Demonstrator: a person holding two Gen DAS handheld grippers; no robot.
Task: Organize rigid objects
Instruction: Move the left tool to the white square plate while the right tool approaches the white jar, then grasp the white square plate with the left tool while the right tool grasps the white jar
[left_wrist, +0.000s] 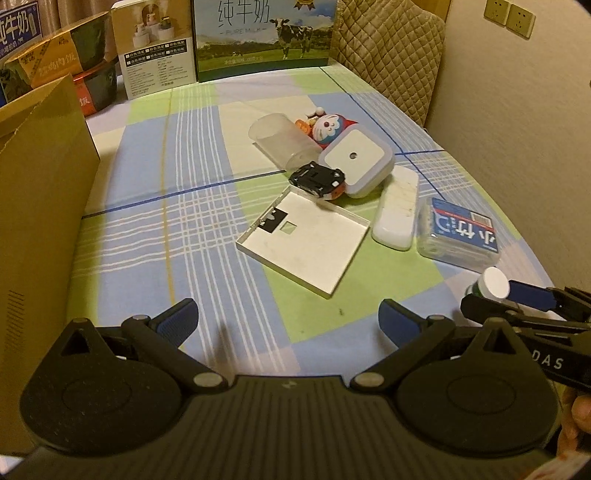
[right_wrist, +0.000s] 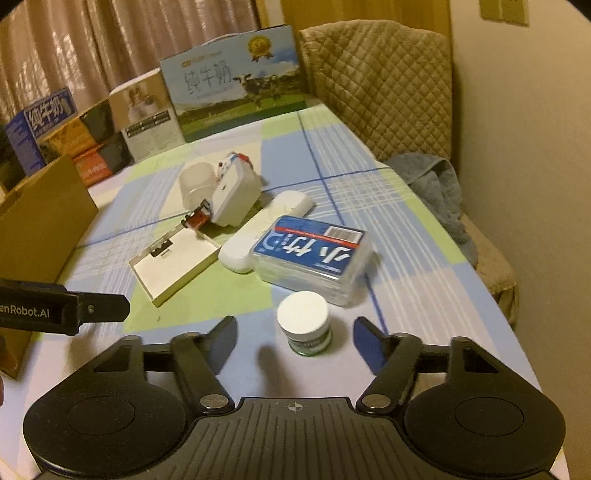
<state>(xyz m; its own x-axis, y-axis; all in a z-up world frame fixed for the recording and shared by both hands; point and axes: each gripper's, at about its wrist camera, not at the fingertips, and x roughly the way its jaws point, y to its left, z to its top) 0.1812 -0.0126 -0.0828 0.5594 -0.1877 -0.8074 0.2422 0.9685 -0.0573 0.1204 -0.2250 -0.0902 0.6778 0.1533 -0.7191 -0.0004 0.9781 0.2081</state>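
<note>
Small jar (right_wrist: 304, 322), white lid, green label, stood upright on the checked tablecloth (right_wrist: 406, 236). It sat between the fingers of the right gripper (right_wrist: 295, 341), nearer the tips than the body, touching neither finger. Right gripper spread wide, holding nothing. In the left wrist view the same jar (left_wrist: 489, 283) showed at about 3 o'clock, partly behind a blue finger pad (left_wrist: 532, 295) of the right gripper.

Just beyond the jar, at 12 o'clock in the right wrist view, lay a clear plastic box with a blue label (right_wrist: 312, 258), flat on the cloth. Touching its left side, a long white case (right_wrist: 266, 229) lay slantwise. At 10 o'clock from the jar, an open white tray (right_wrist: 173, 262), shallow, with a dark patch near one corner. Beyond the tray: a toy car (right_wrist: 197, 219), a white square lamp (right_wrist: 234, 199) leaning over it, a cloudy plastic tub (right_wrist: 194, 182) on its side, and a cat figure (right_wrist: 231, 160) behind them, all bunched close.

Left gripper (left_wrist: 288, 321) hovered over bare cloth, fingers wide apart, nothing between them; the tray (left_wrist: 306, 240) lay at its 12 o'clock, apart from the tips. A cardboard box (left_wrist: 40, 206) stood at its 9 o'clock.

Far edge of table: milk carton (right_wrist: 236, 81) and other boxes in a row. Quilted chair (right_wrist: 380, 74) at 1 o'clock, grey towel (right_wrist: 432, 181) on its seat.
</note>
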